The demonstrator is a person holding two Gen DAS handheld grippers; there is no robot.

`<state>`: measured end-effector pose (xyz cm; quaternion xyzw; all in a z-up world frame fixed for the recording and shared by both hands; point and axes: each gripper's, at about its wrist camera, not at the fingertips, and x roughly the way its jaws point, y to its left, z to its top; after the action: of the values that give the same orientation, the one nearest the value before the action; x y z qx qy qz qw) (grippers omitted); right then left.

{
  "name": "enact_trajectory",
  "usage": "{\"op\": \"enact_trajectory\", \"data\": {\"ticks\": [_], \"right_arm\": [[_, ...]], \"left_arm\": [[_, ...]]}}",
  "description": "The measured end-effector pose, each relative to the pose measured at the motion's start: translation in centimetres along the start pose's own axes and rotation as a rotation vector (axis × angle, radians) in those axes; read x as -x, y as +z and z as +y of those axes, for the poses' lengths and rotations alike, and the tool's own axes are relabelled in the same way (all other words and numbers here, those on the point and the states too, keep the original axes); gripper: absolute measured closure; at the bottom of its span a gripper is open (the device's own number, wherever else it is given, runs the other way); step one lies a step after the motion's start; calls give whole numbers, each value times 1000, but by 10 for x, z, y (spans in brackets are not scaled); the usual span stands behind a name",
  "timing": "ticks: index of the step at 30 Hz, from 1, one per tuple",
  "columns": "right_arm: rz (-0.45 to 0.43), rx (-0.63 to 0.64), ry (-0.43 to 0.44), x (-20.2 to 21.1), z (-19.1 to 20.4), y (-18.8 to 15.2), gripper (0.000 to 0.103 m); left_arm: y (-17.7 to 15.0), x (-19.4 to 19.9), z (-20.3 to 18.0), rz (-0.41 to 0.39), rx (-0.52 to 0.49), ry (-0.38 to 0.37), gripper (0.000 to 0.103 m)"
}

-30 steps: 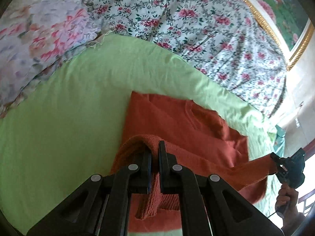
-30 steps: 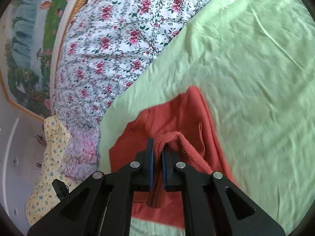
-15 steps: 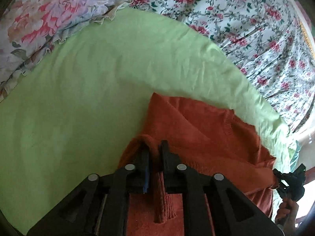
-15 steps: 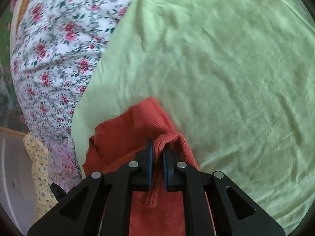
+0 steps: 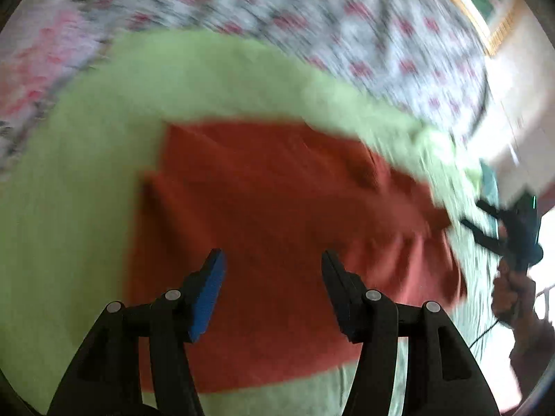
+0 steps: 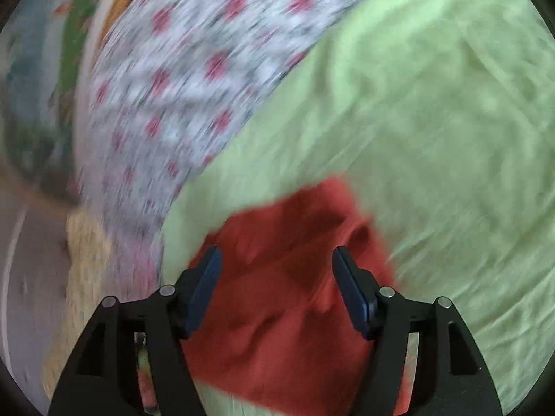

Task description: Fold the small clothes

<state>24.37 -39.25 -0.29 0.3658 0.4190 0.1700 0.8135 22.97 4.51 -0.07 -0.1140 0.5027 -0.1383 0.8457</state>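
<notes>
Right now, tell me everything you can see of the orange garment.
The orange garment is a rust-orange knit, apparently a small sweater, lying folded and fairly flat on the light green sheet. Soft creases run across it; blur hides finer detail. Both the left gripper and right gripper are open above it, neither gripping it.

I see the garment [image 5: 277, 215] lying on the sheet [image 5: 69, 208], the bedspread [image 5: 312, 17] behind both.
</notes>
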Motion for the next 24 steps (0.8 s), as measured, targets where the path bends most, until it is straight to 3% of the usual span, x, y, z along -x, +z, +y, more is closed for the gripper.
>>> {"op": "enact_trajectory", "data": {"ticks": [4, 6, 9, 13, 17, 21, 24], "right_arm": [[268, 275, -54, -50, 41, -46, 37], [378, 381, -90, -77, 50, -63, 37], [430, 485, -181, -103, 52, -64, 37], [325, 479, -260, -111, 44, -25, 38], [124, 363, -327, -100, 30, 32, 37], [-1, 213, -316, -89, 17, 72, 37], [-24, 184, -309, -85, 18, 74, 37]], "left_arm": [[-8, -48, -30, 148, -95, -17, 45], [-5, -66, -41, 180, -166, 28, 45], [10, -79, -44, 181, -228, 69, 45], [58, -90, -23, 140, -180, 110, 47], [112, -90, 3, 48, -83, 175, 47], [151, -73, 23, -65, 26, 253, 43], [163, -59, 38, -110, 109, 245, 42]]}}
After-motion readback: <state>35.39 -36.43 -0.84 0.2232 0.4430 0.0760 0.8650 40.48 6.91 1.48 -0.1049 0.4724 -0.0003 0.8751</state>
